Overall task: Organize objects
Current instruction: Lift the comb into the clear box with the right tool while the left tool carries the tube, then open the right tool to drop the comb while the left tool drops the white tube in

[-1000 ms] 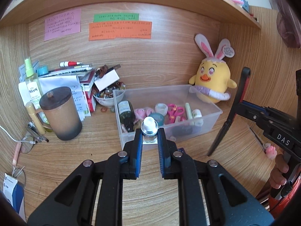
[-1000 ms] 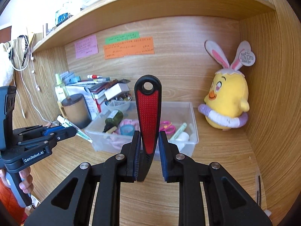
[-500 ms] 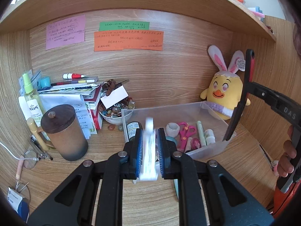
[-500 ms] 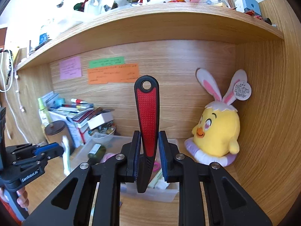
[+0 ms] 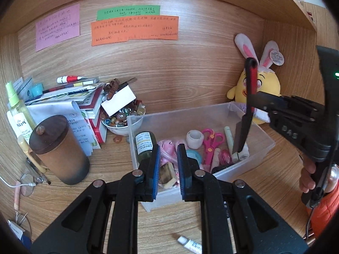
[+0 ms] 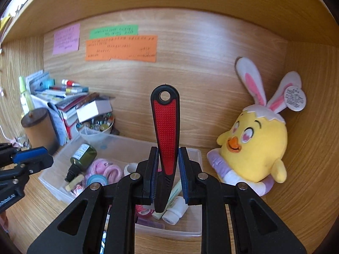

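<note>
A clear plastic bin (image 5: 252,114) (image 6: 70,146) sits on the wooden desk and holds a green bottle (image 5: 144,142) (image 6: 81,155), pink scissors (image 5: 209,139), tape rolls and small tubes. My left gripper (image 5: 167,167) is open and empty, over the bin's near left corner. A white tube (image 5: 190,243) lies on the desk below it. My right gripper (image 6: 167,175) is shut on a red and black knife (image 6: 166,135) (image 5: 246,114), handle up, blade tip down inside the bin's right half.
A yellow bunny-eared plush (image 6: 252,141) (image 5: 260,84) sits right of the bin. A brown lidded mug (image 5: 57,148), a bowl of beads (image 5: 121,119), stacked books and papers (image 5: 70,97) and a spray bottle (image 5: 18,114) crowd the left.
My left gripper let go of the white tube, which now lies on the desk, and opened. My right gripper lowered the knife into the bin.
</note>
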### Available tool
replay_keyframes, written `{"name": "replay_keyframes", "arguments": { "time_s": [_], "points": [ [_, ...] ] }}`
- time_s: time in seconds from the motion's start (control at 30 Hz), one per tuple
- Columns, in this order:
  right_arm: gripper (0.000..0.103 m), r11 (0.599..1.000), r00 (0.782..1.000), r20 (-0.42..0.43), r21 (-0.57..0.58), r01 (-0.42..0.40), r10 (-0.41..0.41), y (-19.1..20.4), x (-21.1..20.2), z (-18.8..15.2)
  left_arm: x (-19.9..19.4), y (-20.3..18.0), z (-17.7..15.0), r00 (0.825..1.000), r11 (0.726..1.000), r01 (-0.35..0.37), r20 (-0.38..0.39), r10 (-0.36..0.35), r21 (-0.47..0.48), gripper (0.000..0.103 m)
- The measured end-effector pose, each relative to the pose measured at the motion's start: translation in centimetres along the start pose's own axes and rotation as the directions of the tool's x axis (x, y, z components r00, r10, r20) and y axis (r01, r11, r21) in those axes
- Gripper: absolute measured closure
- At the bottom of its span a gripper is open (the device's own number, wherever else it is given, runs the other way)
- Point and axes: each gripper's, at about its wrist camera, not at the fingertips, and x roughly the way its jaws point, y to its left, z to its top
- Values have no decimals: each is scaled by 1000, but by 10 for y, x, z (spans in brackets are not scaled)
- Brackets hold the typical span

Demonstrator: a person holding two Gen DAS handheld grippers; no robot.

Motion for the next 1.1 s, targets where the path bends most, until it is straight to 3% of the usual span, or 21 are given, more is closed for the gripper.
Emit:
{"name": "replay_keyframes", "arguments": {
  "time_s": [0.1,0.17,0.23,0.4,0.57,0.73,0.8,0.87,0.97,1.1],
  "points": [
    [86,999,999,-31,-31,-24,23,9,10,-4,-8,-4,-12,1000,999,-18,-17,18,28,81],
    [86,998,999,-41,-58,-27,24,17,14,-6,-13,-6,-22,999,999,-12,-36,14,33,58],
    [86,996,998,-52,-76,-39,35,23,18,-8,-16,-10,-33,998,999,-24,-49,26,43,45],
    [86,991,996,-64,-120,-66,58,41,20,-13,-9,-21,-64,989,997,4,-148,7,75,43],
    [86,986,993,-81,-139,-93,83,52,20,-18,5,-27,-91,968,998,28,-251,-12,61,43],
    [86,982,989,-90,-139,-130,118,55,11,-20,15,-30,-108,954,999,24,-300,-9,46,43],
    [84,980,987,-89,-141,-143,131,56,6,-21,16,-27,-112,954,999,16,-299,-6,32,51],
    [75,977,984,-97,-134,-163,151,56,1,-23,14,-26,-112,957,999,9,-291,1,32,72],
    [60,977,981,-94,-113,-182,172,52,-6,-27,10,-23,-114,958,1000,10,-285,-2,25,88],
    [48,977,981,-86,-106,-183,175,51,-16,-33,7,-18,-116,962,1000,0,-273,8,29,88]
  ]
}}
